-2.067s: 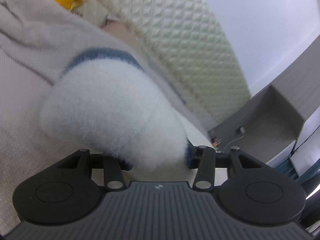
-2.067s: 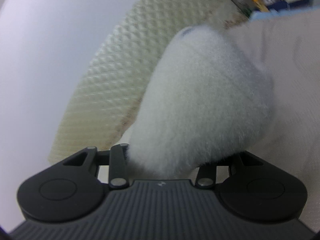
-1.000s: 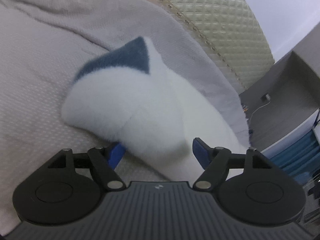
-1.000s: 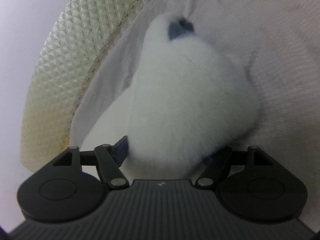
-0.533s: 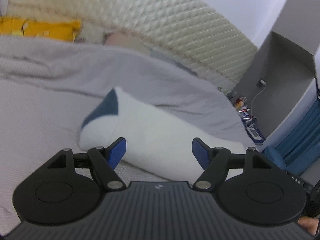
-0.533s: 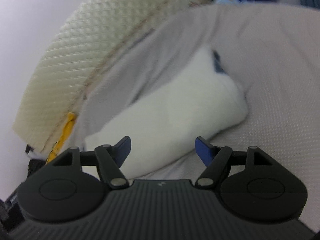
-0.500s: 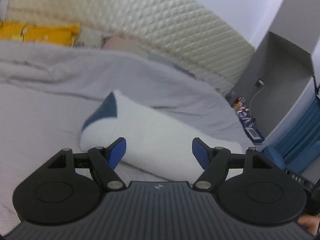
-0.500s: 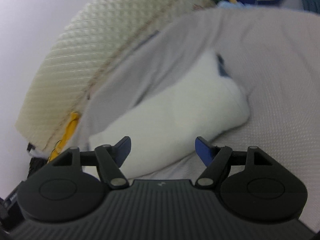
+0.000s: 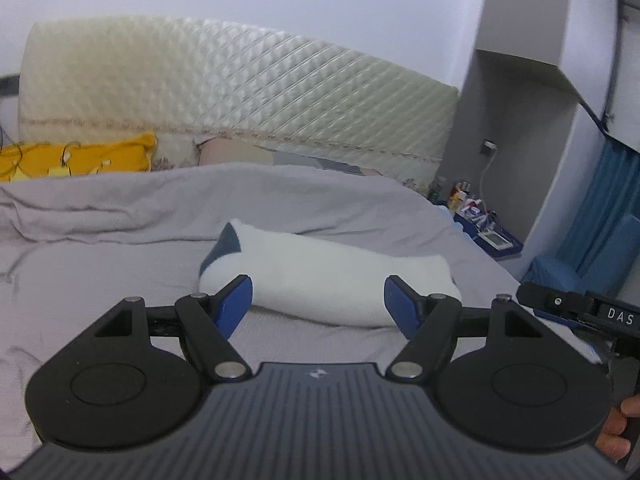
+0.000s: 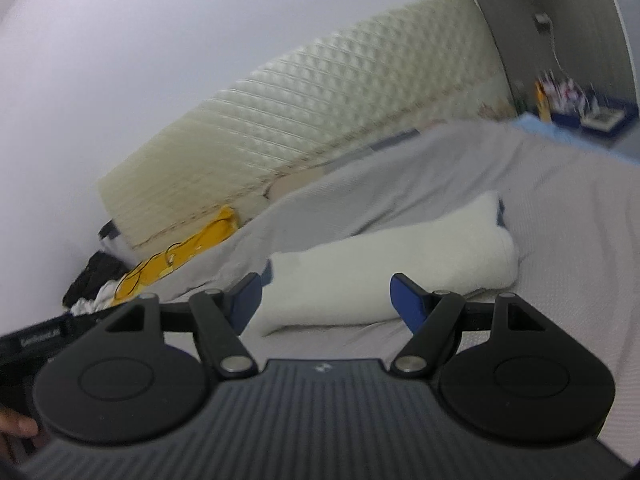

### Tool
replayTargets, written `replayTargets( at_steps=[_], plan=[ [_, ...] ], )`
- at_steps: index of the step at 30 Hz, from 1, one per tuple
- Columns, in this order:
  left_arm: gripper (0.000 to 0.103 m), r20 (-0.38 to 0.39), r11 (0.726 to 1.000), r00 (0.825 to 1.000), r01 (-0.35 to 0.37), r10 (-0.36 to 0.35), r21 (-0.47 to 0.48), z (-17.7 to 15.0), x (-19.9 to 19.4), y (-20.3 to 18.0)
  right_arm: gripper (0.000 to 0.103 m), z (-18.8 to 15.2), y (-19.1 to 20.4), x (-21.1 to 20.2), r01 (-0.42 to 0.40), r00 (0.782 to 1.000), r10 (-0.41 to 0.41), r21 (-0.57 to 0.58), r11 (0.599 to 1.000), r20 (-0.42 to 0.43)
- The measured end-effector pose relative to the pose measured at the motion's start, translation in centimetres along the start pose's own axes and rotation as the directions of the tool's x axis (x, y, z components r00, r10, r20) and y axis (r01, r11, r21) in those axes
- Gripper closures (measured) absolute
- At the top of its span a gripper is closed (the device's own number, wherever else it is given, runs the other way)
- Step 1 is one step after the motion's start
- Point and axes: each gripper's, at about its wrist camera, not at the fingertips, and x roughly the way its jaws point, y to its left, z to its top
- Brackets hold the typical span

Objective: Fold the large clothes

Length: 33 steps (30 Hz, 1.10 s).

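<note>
In the left wrist view the left hand-held gripper (image 9: 318,300) sits at six o'clock, its blue-padded jaws spread wide apart with nothing clamped between them. Just beyond the fingertips, at twelve o'clock from them and not touching either pad, lies the folded white garment (image 9: 332,276), a fluffy long bundle resting across the grey bedspread (image 9: 100,272), with a dark blue patch showing at its nine o'clock end. At about four o'clock, part of the other black device and a few fingers of the person's hand (image 9: 622,428) show at the frame edge. Farther off, a yellow pillow (image 9: 80,160) lies at ten o'clock against the cream quilted headboard (image 9: 240,108), and a cluttered bedside shelf (image 9: 484,228) stands at two o'clock below a grey cabinet. In the right wrist view the right hand-held gripper (image 10: 326,300) likewise has its jaws standing apart and empty. The folded white garment (image 10: 392,268) lies just past the fingertips, running from about eleven o'clock up towards two o'clock on the grey bedspread (image 10: 560,208), clear of both pads, its dark blue patch at the far two o'clock end. Beyond it, the yellow pillow (image 10: 188,256) sits at ten o'clock beside a dark heap of clothes (image 10: 92,280), and the quilted headboard (image 10: 320,132) rises at twelve o'clock against the pale wall.
</note>
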Motion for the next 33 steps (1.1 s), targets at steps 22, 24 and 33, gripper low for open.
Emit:
replayTargets(
  at_steps=[22, 24, 33],
  plan=[
    [0.026, 0.033, 0.993, 0.999, 0.039, -0.042, 0.110, -8.1, -7.2, -1.5, 0.029, -9.0, 4.9, -6.6, 0.073, 0.996, -0.060, -0.224, 0.972, 0.063],
    [0.026, 0.024, 0.992, 0.999, 0.038, -0.041, 0.117, -8.6, -6.6, -1.5, 0.029, -9.6, 4.7, -6.3, 0.092, 0.995, -0.079, -0.234, 0.968, 0.062],
    [0.026, 0.002, 0.996, 1.000, 0.026, -0.026, 0.087, -9.5, -4.1, -0.6, 0.029, -11.0, 4.1, -5.4, 0.134, 0.991, -0.124, -0.231, 0.964, 0.057]
  ],
)
